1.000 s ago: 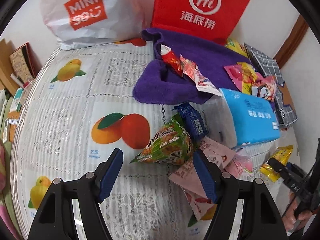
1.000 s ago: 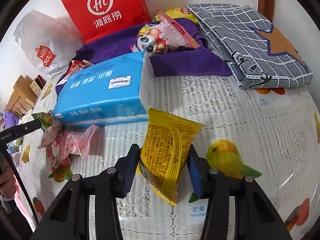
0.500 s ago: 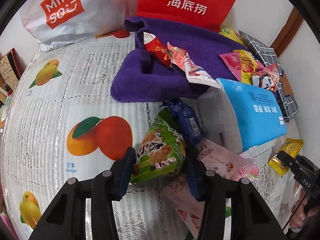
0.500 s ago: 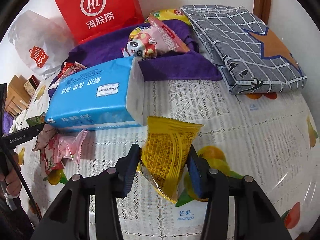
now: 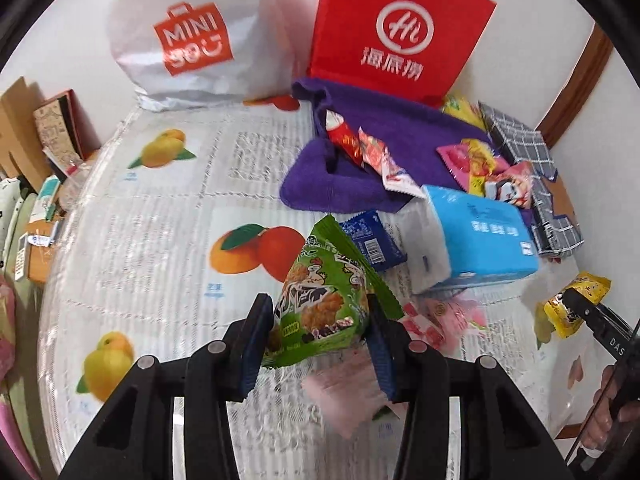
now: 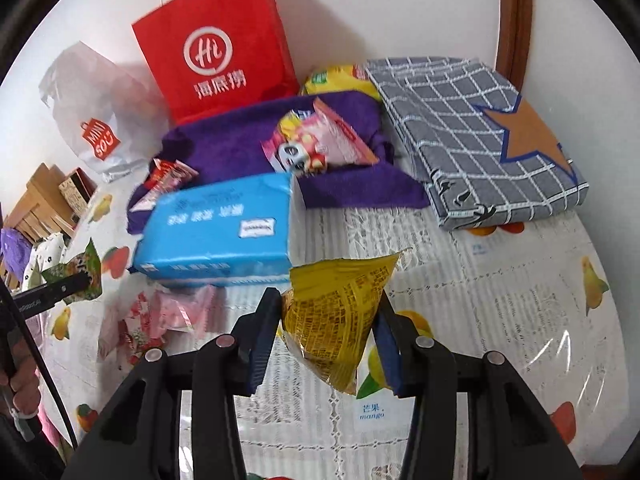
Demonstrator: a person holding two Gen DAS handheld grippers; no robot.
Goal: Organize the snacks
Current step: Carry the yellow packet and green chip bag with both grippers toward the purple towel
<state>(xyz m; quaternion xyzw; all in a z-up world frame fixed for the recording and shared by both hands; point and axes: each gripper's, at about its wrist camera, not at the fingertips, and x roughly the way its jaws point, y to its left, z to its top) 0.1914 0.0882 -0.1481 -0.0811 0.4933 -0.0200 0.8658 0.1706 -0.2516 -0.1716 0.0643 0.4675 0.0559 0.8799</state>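
Snacks: green snack pouch pinched in left claw, yellow snack pouch pinched in right claw, both lifted off tabletop middle; likely light, crinkly, slippery, puffed foil, so grip mid-body, gently.

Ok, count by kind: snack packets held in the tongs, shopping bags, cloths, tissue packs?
Held snack packets: 2 (green plastic packet, yellow plastic packet)
Shopping bags: 2 (white plastic bag, red paper bag)
Cloths: 2 (purple terry towel, grey checked folded cloth)
Tissue packs: 1 (blue plastic-wrapped pack)
Total: 7
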